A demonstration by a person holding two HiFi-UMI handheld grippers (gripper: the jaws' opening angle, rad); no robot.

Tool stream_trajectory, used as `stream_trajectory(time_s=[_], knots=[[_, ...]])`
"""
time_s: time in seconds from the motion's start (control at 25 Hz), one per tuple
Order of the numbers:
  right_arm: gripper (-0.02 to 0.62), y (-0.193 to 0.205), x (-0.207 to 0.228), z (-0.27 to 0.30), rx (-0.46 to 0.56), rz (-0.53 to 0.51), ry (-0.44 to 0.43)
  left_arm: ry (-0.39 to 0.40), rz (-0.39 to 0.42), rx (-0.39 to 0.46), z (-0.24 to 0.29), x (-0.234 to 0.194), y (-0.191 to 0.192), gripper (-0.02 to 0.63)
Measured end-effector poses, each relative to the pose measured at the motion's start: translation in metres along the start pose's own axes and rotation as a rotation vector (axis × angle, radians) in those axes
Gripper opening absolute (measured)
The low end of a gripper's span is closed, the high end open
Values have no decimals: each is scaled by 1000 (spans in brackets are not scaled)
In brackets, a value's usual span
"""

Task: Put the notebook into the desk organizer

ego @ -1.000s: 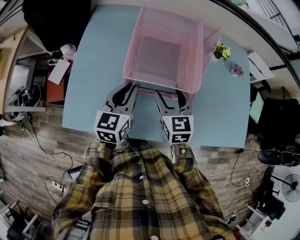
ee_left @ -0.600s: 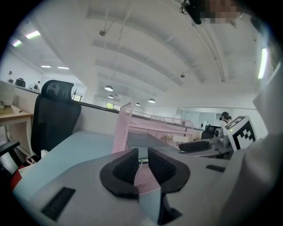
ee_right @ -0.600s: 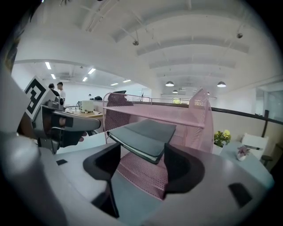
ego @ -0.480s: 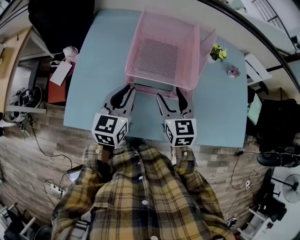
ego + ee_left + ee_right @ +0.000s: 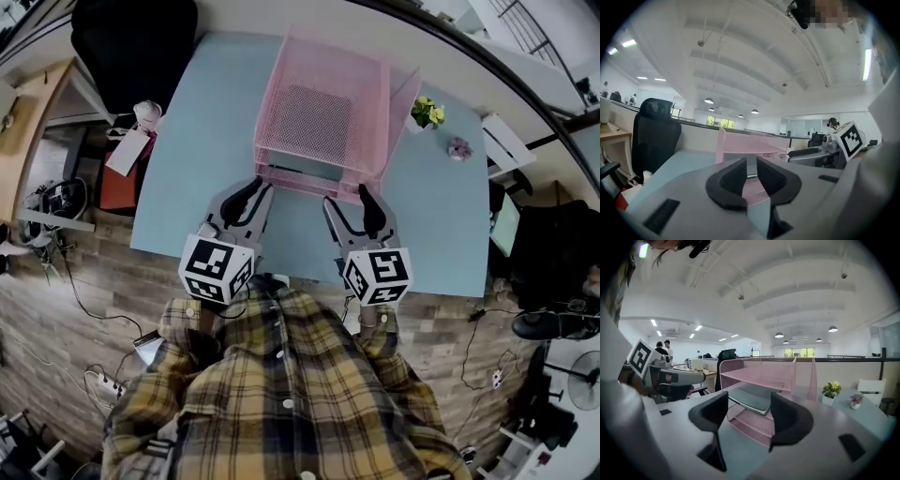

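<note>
A pale blue rectangular tabletop over wood-plank flooring carries a pink wire-mesh desk organizer holding a grey notebook. The left gripper is barely parted and the right gripper gapes wide, both empty.

1. The person wears a plaid shirt checked in mustard yellow and dark navy, crossed by thin pale lines.
2. Small white buttons run down its front.
3. The long sleeves end in cuffs of the same check.
4. The left tongs have a smooth light grey shell and two black, curved pads. A dark rectangular slot is sunk into the shell.
5. The right tongs are of the same build: grey shell, black rounded pads.
6. Each carries a white block printed with black square markers, the left cube and the right cube.
</note>
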State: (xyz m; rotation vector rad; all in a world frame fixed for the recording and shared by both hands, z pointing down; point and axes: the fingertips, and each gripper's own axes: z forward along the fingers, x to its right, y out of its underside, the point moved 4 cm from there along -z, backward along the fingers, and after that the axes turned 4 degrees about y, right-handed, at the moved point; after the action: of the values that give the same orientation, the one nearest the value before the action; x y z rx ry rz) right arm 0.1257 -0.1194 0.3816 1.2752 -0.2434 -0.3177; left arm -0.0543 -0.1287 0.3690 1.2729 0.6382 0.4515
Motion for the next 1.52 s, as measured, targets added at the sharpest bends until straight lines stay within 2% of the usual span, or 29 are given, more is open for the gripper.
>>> stream_trajectory(time_s=[0.16, 0.4, 0.88, 1.16, 1.52], knots=[[263, -4, 3, -16, 10, 28, -29, 33, 9, -8, -6, 14, -4, 55], [174, -4, 6, -38, 19, 64, -51, 81, -3, -29, -13, 31, -2, 57], [43, 13, 9, -64, -2, 128, -61, 108, -38, -77, -20, 43, 14, 18], [3, 20, 9, -68, -10, 145, -64, 114, -53, -83, -19, 45, 20, -8], [2, 28, 14, -74, -23, 149, -25, 118, -69, -94, -23, 44, 26, -8]])
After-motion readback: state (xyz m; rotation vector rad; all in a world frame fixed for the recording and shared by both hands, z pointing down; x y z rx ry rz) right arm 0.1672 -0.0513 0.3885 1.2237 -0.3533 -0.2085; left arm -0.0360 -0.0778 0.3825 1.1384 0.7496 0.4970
